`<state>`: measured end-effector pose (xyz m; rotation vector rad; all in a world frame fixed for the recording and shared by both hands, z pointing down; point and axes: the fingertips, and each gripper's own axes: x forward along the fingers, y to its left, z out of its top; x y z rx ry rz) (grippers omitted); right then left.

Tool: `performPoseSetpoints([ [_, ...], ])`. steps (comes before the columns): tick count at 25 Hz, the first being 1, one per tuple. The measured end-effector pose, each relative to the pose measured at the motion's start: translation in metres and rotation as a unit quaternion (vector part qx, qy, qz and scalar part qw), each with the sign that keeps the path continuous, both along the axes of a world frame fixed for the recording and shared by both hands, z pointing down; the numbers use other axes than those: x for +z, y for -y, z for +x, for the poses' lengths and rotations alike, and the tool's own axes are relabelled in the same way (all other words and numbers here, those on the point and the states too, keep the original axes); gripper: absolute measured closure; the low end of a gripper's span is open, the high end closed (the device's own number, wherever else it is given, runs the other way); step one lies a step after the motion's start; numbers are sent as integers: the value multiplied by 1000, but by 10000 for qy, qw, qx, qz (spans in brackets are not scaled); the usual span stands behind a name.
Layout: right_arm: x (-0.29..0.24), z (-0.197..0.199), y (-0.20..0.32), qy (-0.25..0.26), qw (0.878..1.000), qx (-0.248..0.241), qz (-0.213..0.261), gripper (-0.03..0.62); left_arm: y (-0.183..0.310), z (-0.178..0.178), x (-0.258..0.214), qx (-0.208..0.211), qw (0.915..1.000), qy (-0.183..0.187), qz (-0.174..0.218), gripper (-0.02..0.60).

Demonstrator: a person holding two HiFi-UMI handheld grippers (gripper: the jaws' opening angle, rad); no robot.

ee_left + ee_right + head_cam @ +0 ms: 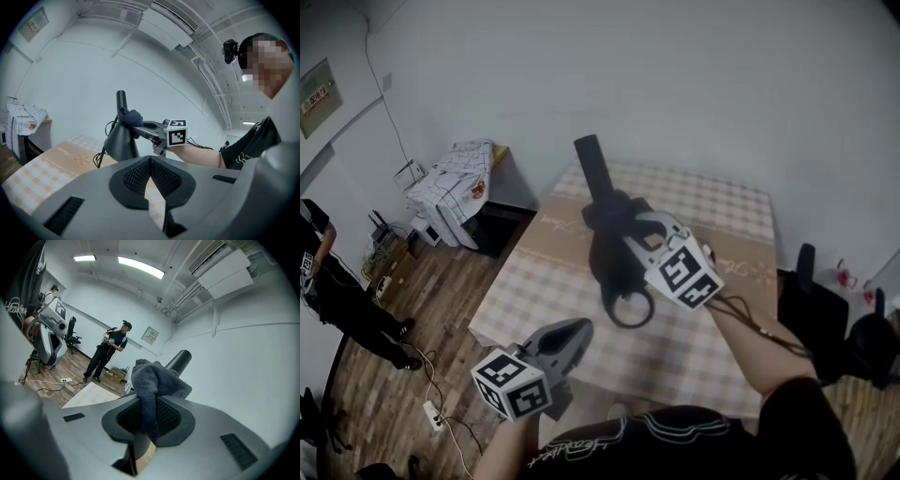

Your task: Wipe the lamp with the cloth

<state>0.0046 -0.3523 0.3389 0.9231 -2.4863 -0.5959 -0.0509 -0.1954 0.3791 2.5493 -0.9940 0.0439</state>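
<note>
Cloth (159, 378) pinched between right gripper (150, 405) jaws, against lamp (178, 361), left gripper (150, 159) jaws closed

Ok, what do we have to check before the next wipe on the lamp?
1. Cloth clamped in the right gripper's jaws: ok.
2. Cloth touching the lamp: ok, it sits against the upright stem.
3. Lamp steadied: not ok, the left gripper hangs apart from it, jaws together on nothing.
4. Lamp's foot flat on the table: cannot tell.
5. Cable away from the cloth: ok, it lies low beside the lamp.
</note>
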Motion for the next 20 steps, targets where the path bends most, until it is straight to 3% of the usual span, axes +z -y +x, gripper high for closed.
performPoseSetpoints([
  [20,61,27,-43,-130,9990,71,-432,537,-36,17,8,-19,10000,45,-23,583],
])
